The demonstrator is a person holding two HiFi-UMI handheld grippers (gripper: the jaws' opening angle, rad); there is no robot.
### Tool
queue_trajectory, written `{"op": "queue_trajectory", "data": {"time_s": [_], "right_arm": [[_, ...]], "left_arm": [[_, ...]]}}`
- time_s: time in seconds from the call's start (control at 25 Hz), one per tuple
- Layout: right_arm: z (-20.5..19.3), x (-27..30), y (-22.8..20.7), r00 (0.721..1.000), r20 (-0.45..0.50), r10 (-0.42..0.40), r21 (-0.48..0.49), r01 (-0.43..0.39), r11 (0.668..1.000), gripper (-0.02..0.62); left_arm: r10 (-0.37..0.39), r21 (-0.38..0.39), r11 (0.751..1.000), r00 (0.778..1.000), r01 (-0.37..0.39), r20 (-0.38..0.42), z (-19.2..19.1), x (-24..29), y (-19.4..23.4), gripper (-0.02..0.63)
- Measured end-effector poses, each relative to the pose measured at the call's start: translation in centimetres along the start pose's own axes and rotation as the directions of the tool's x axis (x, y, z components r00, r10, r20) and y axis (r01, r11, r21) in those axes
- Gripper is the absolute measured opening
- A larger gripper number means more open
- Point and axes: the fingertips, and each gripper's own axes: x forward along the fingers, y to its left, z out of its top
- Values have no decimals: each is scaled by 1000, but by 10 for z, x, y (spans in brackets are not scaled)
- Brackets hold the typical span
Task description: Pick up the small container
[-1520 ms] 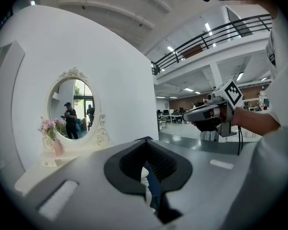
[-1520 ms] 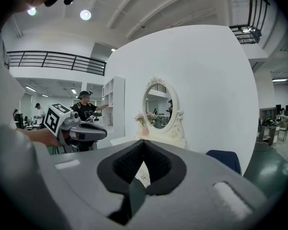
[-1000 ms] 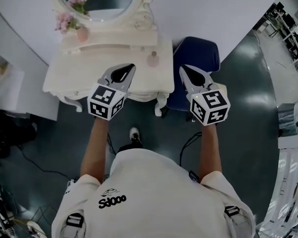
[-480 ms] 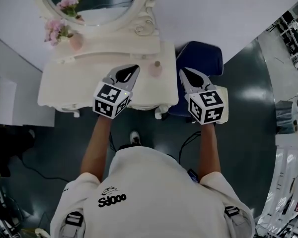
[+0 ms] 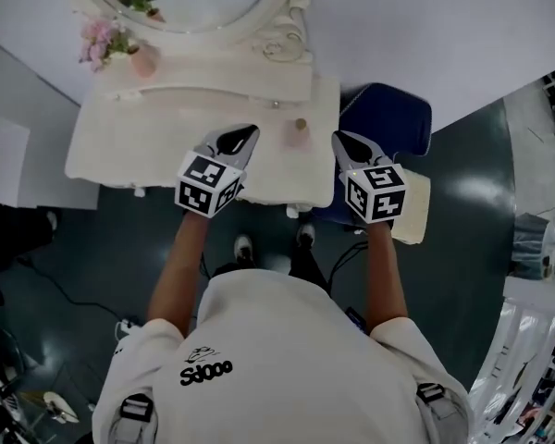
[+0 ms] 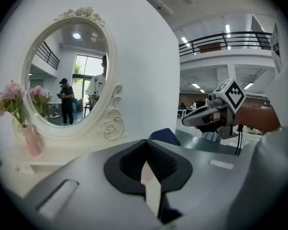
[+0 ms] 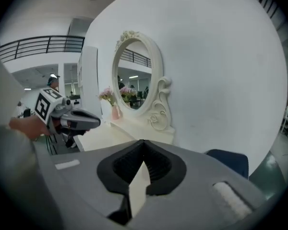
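Observation:
The small container (image 5: 298, 135), a pink pot with a tan lid, stands near the right front of the white dressing table (image 5: 139, 151). My left gripper (image 5: 248, 130) hovers over the table's front edge, just left of the pot, its jaws shut and empty. My right gripper (image 5: 337, 138) hangs just right of the pot, past the table's right edge, also shut on nothing. The two tips flank the container without touching it. In both gripper views the pot is hidden behind the gripper bodies; each shows shut jaws (image 6: 146, 150) (image 7: 143, 150).
An oval mirror (image 5: 194, 3) in an ornate white frame stands at the table's back. A pink vase of flowers (image 5: 143, 60) is at the back left. A dark blue chair (image 5: 393, 118) sits right of the table, under the right gripper. White wall behind.
The person has stepped closer to the table. Both grippers now reach its front edge, and the pink pot lies between their tips. The jaws stayed shut.

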Motion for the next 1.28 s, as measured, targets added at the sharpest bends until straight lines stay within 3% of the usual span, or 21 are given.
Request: {"op": "queue_trajectory", "data": {"time_s": [0.2,0.32,0.56,0.76,1.04,1.28], "right_arm": [[-24,44,-17,991,-96,89,-54,-95,994,7],[-44,66,-21,973,-156,173,-48,-182,982,105],[-88,105,-29,932,-255,256,-43,-276,960,129],[-105,130,-20,904,-267,334,-22,-352,936,201],[-131,168,-23,910,-259,324,-15,-339,940,224],[-143,186,-23,913,-262,312,-48,-335,941,224]], "left_arm": [[98,-70,993,995,-100,-20,-11,12,12,17],[160,-110,980,986,-163,-35,-17,17,15,17],[235,-158,956,968,-247,-90,-42,27,16,17],[280,-195,933,951,-302,-129,-60,31,18,17],[297,-199,922,936,-333,-190,-83,27,27,17],[334,-224,897,916,-381,-222,-104,14,45,17]]}}
